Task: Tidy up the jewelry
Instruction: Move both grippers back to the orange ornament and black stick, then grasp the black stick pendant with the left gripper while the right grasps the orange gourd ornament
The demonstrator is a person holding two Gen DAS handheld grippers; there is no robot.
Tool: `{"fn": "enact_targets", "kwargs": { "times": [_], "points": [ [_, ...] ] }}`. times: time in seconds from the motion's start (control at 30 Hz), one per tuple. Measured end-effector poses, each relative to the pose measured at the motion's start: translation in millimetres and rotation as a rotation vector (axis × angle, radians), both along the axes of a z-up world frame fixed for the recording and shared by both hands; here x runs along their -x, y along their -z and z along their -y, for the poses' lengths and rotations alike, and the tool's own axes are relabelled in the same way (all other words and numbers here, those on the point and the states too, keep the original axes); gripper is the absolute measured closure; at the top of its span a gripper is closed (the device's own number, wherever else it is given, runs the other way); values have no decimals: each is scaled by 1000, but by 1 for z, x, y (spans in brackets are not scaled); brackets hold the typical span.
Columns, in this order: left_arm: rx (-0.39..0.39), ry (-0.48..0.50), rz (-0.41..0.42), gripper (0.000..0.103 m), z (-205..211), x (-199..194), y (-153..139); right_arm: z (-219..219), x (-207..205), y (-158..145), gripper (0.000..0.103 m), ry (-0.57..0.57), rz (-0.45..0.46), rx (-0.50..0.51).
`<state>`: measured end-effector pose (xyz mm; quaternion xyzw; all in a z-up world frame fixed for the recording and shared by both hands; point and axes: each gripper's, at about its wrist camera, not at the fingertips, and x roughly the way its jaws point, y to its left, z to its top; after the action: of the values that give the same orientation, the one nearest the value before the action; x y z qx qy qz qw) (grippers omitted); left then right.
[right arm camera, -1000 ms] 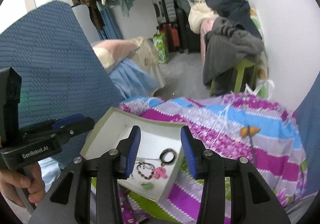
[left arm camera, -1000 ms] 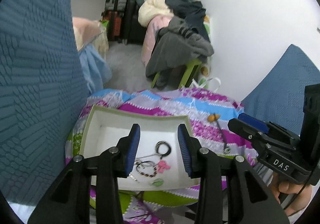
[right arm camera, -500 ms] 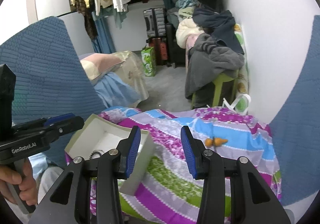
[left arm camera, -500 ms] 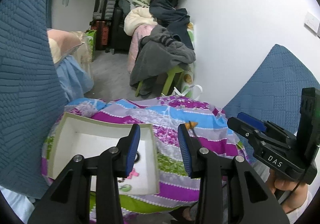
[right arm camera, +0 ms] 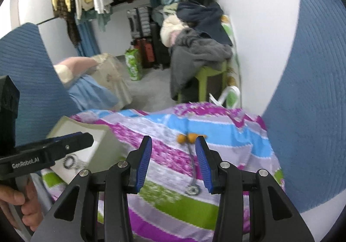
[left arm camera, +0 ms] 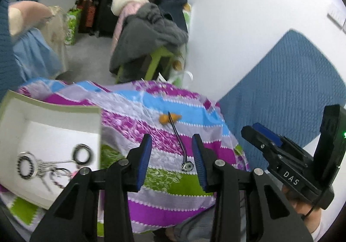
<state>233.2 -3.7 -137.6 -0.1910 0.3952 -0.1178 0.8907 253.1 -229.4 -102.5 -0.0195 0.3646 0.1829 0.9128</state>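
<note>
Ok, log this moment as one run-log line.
left tool: open, empty | right tool: open, empty | necklace: on striped cloth, outside box | box: holds other jewelry | next: probably grasp necklace

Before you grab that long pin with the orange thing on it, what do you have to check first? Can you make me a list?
1. Right gripper open: ok, jaws spread wide, nothing between them.
2. Left gripper open: ok, also empty.
3. Pin in sight and free: ok, it lies alone on the striped cloth, orange end far, round end near.
4. Right gripper lined up with it: ok, the pin shows between the fingers.
5. Box ready: ok, open, with rings and chains already inside.
6. Gripper low enough to pinch: cannot tell, the picture is blurry.
</note>
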Motion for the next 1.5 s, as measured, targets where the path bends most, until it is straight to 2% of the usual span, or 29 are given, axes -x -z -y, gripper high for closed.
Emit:
{"fn": "enact_targets", "kwargs": {
  "times": [0.1,0.3,0.5,0.67,0.77,0.87,0.97,1.07,1.13,1.17,1.33,1.5],
  "points": [
    [37,26,-32,70,17,-12,24,13,-8,19,63,27,-37,-11],
    [78,39,-79,74,48,-43,71,26,-18,36,63,45,-61,-21],
    [80,33,-144,76,80,-80,121,41,-33,43,63,80,-88,-50],
    [27,34,-179,76,102,-96,144,48,-36,47,63,93,-106,-60],
    [14,41,-186,77,109,-100,150,51,-39,48,63,99,-116,-72],
    [-41,44,-181,80,117,-104,153,54,-41,48,63,109,-123,-87],
    [-50,42,-174,81,119,-107,157,56,-44,50,63,119,-131,-94],
    [-81,55,-159,87,123,-108,157,54,-48,53,63,121,-142,-91],
    [-71,69,-155,96,123,-108,155,52,-52,57,63,123,-156,-91],
    [-76,72,-154,97,122,-106,153,50,-54,59,63,123,-166,-95],
    [-82,84,-142,98,108,-100,140,45,-68,73,63,117,-221,-129],
    [-49,58,-128,98,84,-95,127,34,-85,84,63,111,-247,-132]
  ]
}}
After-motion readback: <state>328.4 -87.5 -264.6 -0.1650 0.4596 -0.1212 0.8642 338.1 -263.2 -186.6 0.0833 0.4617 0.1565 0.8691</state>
